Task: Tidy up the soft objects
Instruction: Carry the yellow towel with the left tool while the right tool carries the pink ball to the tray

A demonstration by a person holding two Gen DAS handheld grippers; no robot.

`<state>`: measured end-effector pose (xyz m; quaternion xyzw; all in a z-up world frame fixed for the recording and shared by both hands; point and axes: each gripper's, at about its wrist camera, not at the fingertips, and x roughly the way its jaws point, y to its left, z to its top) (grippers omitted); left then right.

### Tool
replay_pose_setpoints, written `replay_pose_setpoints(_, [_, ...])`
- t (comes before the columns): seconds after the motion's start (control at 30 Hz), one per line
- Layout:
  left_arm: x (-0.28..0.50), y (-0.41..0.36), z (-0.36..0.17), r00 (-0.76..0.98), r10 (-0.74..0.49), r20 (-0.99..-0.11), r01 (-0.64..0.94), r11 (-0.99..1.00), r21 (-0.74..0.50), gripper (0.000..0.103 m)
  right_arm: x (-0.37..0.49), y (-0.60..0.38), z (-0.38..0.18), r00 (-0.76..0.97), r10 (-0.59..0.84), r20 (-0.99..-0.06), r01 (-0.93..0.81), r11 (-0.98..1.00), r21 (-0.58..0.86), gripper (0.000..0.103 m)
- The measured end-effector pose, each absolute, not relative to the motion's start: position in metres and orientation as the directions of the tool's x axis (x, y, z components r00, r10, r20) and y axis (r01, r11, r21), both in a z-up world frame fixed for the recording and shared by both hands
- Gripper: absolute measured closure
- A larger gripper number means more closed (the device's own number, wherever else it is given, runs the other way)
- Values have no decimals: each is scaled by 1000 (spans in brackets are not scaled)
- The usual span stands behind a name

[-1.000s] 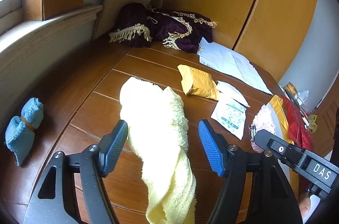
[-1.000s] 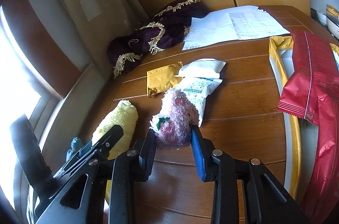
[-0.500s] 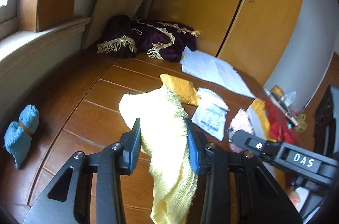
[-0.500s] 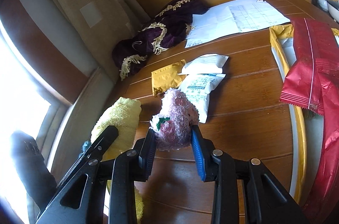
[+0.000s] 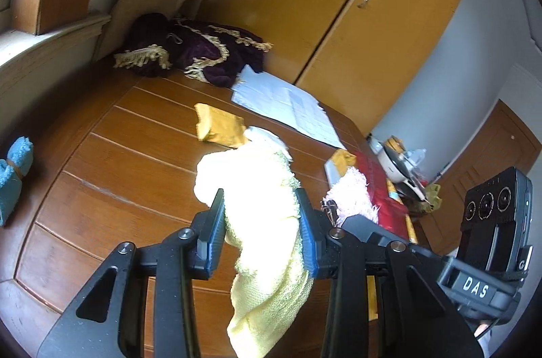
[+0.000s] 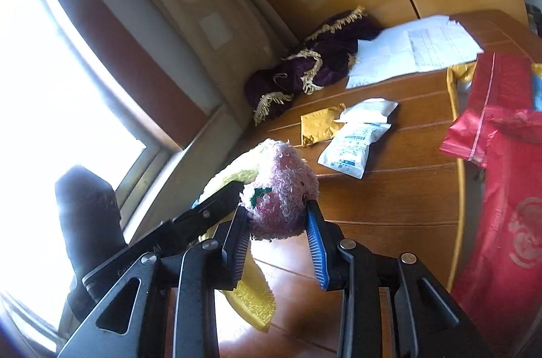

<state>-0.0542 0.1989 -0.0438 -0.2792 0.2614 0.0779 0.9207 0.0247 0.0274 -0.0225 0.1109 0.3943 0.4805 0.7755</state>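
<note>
My left gripper (image 5: 262, 231) is shut on a pale yellow towel (image 5: 257, 188), which hangs limp below the blue pads, lifted off the wooden table (image 5: 128, 154). To its right, my right gripper (image 6: 276, 229) is shut on a fluffy pink plush ball (image 6: 284, 188) with a green mark, also held above the table. In the left wrist view the pink plush ball (image 5: 352, 192) shows just right of the towel. In the right wrist view the yellow towel (image 6: 250, 293) droops behind the left finger. A rolled blue towel (image 5: 13, 175) lies at the table's left edge.
A purple fringed cloth (image 5: 189, 53) lies at the far corner beside white papers (image 5: 288, 104). A gold packet (image 6: 318, 124) and white sachets (image 6: 355, 144) lie mid-table. Red and yellow bags (image 6: 501, 154) cover the right side. Wooden cupboard doors (image 5: 321, 2) stand behind.
The left gripper closed on the yellow towel and lifted it off the table. The right gripper raised the pink plush ball. Both views have tilted upward.
</note>
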Motion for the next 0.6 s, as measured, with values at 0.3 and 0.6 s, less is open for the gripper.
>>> replay_pose_setpoints(0.3, [-45, 157, -17, 866, -153, -476, -137, 843, -520, 68, 22, -24, -3, 295, 845, -446, -656, 519, 548, 70])
replay_pose_setpoints(0.6, [-15, 111, 12, 849, -339, -404, 52, 816, -575, 68, 52, -96, 20, 480, 749, -456, -571, 662, 487, 70])
